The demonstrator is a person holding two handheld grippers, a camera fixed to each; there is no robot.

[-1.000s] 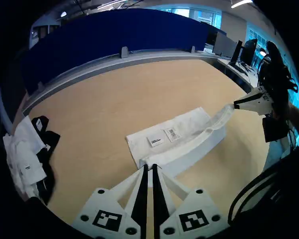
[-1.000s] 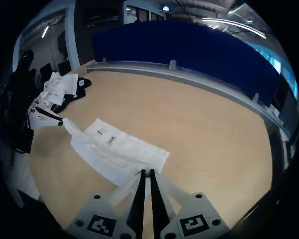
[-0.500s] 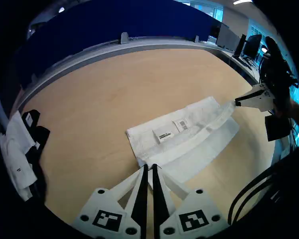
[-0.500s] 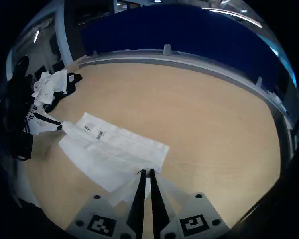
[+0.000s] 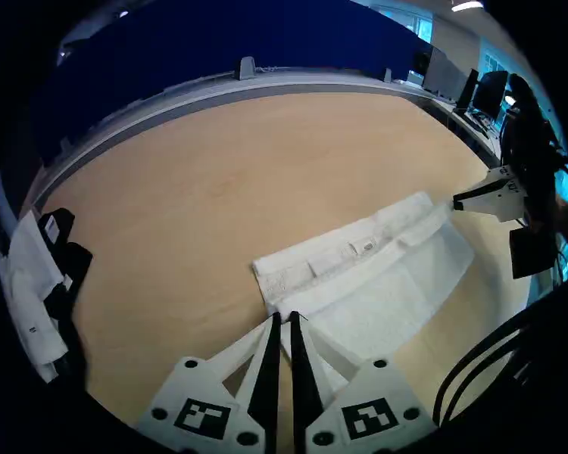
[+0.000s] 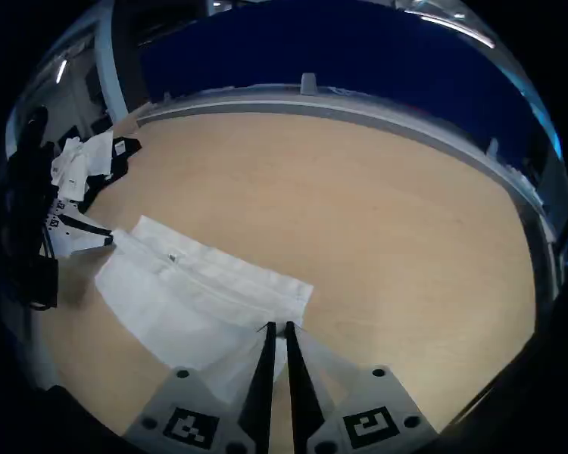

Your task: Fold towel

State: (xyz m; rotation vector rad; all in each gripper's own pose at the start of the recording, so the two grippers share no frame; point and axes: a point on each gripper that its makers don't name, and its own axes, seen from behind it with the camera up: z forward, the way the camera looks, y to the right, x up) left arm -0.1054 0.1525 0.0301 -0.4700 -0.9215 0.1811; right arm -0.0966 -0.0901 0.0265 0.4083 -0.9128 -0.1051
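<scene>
A white towel, soft and faintly nubbed, lies as a long folded band on the smooth, pale wooden bench, stretched between the two pairs of jaws. The left gripper has its slim black jaws pressed together on one end corner, with cloth pinched between them. The right gripper clamps the opposite corner the same way. Well apart, left of the left jaws, sits a crumpled heap of black and white cloths.

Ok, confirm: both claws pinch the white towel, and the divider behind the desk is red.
Wrong colour: the divider is blue, per the left gripper view. The left claw and right claw do both pinch the white towel on the desk.
</scene>
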